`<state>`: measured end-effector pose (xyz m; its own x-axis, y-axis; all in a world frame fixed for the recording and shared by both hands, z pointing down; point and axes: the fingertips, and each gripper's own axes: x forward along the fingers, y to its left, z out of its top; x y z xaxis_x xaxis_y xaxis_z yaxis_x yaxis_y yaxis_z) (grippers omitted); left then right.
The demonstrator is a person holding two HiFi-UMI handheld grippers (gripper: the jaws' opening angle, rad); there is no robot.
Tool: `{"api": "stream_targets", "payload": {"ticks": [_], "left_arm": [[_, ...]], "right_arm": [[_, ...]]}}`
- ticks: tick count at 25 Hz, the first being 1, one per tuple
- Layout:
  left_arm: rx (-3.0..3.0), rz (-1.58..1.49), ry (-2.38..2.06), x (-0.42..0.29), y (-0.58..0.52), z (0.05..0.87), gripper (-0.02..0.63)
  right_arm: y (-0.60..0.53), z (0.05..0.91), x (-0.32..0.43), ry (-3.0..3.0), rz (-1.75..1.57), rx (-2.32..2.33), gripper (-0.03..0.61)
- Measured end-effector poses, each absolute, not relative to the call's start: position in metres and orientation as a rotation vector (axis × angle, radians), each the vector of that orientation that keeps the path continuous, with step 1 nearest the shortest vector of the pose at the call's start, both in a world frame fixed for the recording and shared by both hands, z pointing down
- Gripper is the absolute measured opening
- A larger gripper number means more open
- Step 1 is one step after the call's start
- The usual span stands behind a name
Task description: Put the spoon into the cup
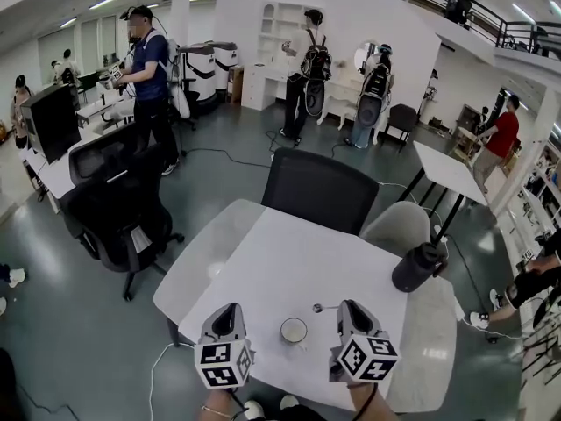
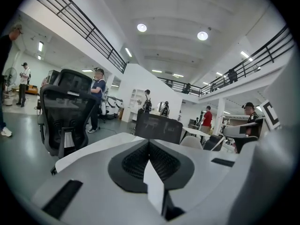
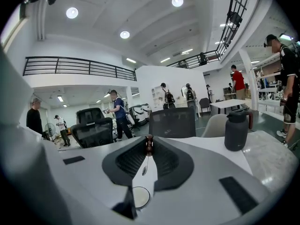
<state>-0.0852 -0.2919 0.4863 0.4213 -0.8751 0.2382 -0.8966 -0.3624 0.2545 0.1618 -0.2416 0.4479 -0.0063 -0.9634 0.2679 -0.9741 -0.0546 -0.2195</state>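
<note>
A white cup point(image 1: 294, 330) stands near the front edge of the white table point(image 1: 289, 253), between my two grippers; it also shows low in the right gripper view as the cup point(image 3: 139, 197). My right gripper point(image 1: 344, 310) point(image 3: 149, 142) is shut on the brown handle end of a thin metal spoon point(image 3: 145, 168). The spoon point(image 1: 321, 308) sticks out leftward from the jaws, its bowl just beyond and right of the cup's rim. My left gripper point(image 1: 230, 310) point(image 2: 149, 146) is left of the cup, its jaws shut with nothing between them.
A black thermos jug point(image 1: 418, 267) point(image 3: 236, 130) stands at the table's right edge. A dark mesh chair point(image 1: 320, 189) is pushed in at the far side, a grey chair point(image 1: 399, 226) beside it. Several people stand in the room behind.
</note>
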Motion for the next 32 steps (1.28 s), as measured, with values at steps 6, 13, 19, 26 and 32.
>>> {"api": "stream_targets", "payload": {"ticks": [6,13,19,26,32], "left_arm": [[2.339,0.118,-1.531,-0.089,-0.301,0.489,0.018],[2.348,0.136,-1.529,-0.081,-0.310,0.488,0.018],[2.335,0.171,-1.523,-0.075,-0.314,0.498,0.018],[2.303,0.232,-1.517,-0.075,-0.307,0.519,0.018],[2.261,0.263,-1.533,-0.082,-0.300,0.533,0.018]], "right_arm": [[-0.258,0.454,0.160,-2.147,0.572,2.166,0.064],[-0.275,0.456,0.158,-2.170,0.576,2.131,0.064],[-0.281,0.464,0.161,-2.173,0.602,2.112,0.064],[-0.279,0.485,0.152,-2.174,0.659,2.061,0.064],[-0.275,0.498,0.144,-2.182,0.704,2.015,0.064]]}}
